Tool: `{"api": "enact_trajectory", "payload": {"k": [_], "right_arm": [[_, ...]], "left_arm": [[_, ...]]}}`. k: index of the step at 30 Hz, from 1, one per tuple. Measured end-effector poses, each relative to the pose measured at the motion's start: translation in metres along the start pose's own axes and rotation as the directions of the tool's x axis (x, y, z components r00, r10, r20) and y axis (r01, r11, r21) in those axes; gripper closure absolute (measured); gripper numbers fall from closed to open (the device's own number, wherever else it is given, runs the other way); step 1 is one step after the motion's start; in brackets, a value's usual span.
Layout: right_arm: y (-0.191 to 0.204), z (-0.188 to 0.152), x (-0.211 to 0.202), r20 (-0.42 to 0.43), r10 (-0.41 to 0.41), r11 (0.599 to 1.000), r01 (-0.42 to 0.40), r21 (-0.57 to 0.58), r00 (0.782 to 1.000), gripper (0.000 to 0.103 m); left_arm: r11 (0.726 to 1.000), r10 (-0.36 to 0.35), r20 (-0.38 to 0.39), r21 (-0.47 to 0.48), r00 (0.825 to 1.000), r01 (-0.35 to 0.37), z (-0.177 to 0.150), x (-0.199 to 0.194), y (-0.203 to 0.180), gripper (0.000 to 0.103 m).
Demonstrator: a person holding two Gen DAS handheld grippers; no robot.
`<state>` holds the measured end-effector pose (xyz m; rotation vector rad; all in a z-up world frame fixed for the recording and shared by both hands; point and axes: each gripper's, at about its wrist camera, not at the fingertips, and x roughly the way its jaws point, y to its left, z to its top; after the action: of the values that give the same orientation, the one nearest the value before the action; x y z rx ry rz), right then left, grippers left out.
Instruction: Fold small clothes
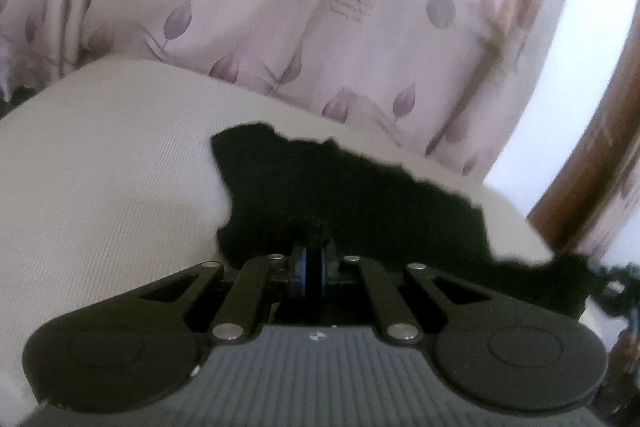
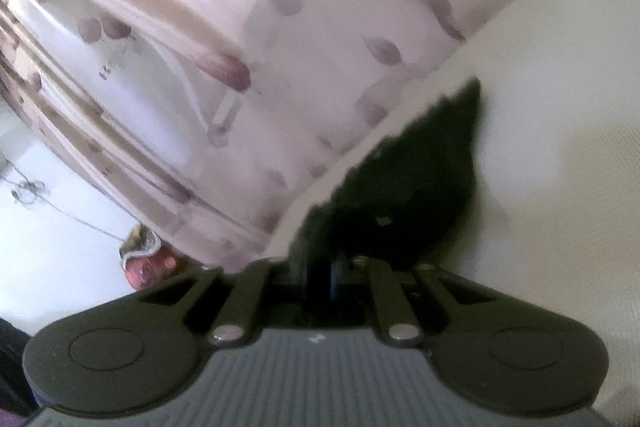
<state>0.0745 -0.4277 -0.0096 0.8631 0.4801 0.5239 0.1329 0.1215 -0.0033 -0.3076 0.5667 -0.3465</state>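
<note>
While both grippers pinch one black garment [image 1: 344,195] at separate edges, prob. to keep it taut for a fold, left gripper [image 1: 313,259] and right gripper [image 2: 320,267] each have jaws closed on cloth. Count: 2 grippers, 1 garment, on 1 cream cushion [image 1: 100,155]; beyond, 1 floral curtain [image 1: 240,27].

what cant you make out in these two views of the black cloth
- Black garment: type unclear, featureless dark in both views; right end cut off behind the left gripper.
- Right wrist view: motion blur smears the curtain and garment edge.
- Right gripper: fingertips buried in cloth.
</note>
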Motion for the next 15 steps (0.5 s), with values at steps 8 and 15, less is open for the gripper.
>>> {"api": "enact_trajectory", "payload": {"k": [8, 15], "right_arm": [[-0.014, 0.062, 0.048, 0.062, -0.023, 1.0, 0.023, 0.004, 0.998, 0.093], [-0.063, 0.108, 0.108, 0.074, -0.121, 0.989, 0.114, 0.091, 0.99, 0.093]], "left_arm": [[0.999, 0.017, 0.116, -0.053, 0.993, -0.011, 0.051, 0.048, -0.002, 0.096], [0.975, 0.14, 0.086, -0.185, 0.986, -0.122, 0.076, 0.112, 0.03, 0.095]]}}
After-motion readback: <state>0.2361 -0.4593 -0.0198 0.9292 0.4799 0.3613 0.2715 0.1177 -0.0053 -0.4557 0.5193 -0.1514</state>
